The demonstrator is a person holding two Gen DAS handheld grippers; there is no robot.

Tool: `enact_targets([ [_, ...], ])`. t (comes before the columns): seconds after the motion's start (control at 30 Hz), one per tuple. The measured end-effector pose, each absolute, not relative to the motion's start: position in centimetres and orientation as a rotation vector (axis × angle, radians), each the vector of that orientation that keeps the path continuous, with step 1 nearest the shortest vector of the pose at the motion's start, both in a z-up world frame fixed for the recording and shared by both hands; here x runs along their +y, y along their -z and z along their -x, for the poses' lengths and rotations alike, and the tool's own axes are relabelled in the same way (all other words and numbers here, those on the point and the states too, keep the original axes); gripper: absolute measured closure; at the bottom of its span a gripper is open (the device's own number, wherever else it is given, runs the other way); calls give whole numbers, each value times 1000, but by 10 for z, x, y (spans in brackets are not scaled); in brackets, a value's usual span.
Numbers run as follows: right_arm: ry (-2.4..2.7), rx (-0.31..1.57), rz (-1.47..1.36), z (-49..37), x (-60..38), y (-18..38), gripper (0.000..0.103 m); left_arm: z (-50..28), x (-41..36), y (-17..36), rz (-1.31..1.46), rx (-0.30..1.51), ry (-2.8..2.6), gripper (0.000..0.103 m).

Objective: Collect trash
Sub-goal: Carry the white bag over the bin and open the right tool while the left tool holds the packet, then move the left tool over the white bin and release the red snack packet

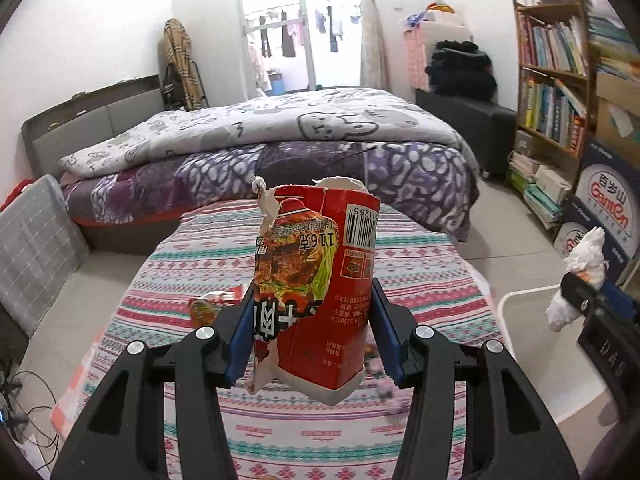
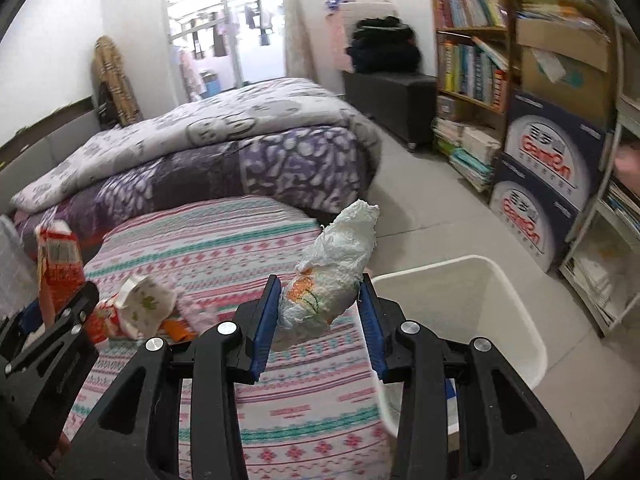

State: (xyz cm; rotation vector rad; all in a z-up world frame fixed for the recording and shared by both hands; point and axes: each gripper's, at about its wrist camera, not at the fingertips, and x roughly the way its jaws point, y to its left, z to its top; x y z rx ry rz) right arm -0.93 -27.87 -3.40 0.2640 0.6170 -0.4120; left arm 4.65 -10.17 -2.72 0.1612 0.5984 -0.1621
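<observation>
My left gripper (image 1: 314, 320) is shut on a torn red noodle carton (image 1: 320, 280) and holds it upright above the striped table (image 1: 420, 264). It also shows at the left of the right wrist view (image 2: 58, 264). My right gripper (image 2: 320, 312) is shut on a crumpled white tissue wad (image 2: 336, 272), held near the table's right edge beside the white bin (image 2: 472, 304). The same wad shows at the right of the left wrist view (image 1: 580, 276). More wrapper scraps (image 2: 136, 308) lie on the table, also in the left wrist view (image 1: 208, 304).
A bed with a purple quilt (image 1: 280, 148) stands behind the table. Bookshelves (image 2: 472, 52) and stacked water cartons (image 2: 548, 176) line the right wall. A dark bench (image 2: 396, 100) stands at the far right. Cables (image 1: 24, 400) lie on the floor at the left.
</observation>
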Motion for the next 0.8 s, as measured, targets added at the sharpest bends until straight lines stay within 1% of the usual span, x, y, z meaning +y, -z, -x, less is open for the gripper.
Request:
enact_targets([
  [0.13,468,614,-313,18,-304,33,65,-45,-119,30,-175,606,196,51],
  [0.2,505,622,-352,22,-318,34,62,-43,-128,31,-180,611,214,51],
  [0.23,513,626,-369,24,-324,35,57,-43,-131,31,-182,612,220,51],
  [0.3,548,623,-423,30,-338,37,27,-41,-140,31,-187,613,242,51],
  [0.33,567,615,-448,33,-344,37,23,-40,-144,31,-189,614,251,51],
  [0.4,590,608,-478,41,-354,37,22,-37,-154,32,-195,620,282,51],
  [0.53,671,576,-509,57,-372,35,14,-33,-175,35,-197,644,351,51],
  [0.8,757,558,-607,83,-410,40,11,-20,-221,49,-217,718,517,51],
])
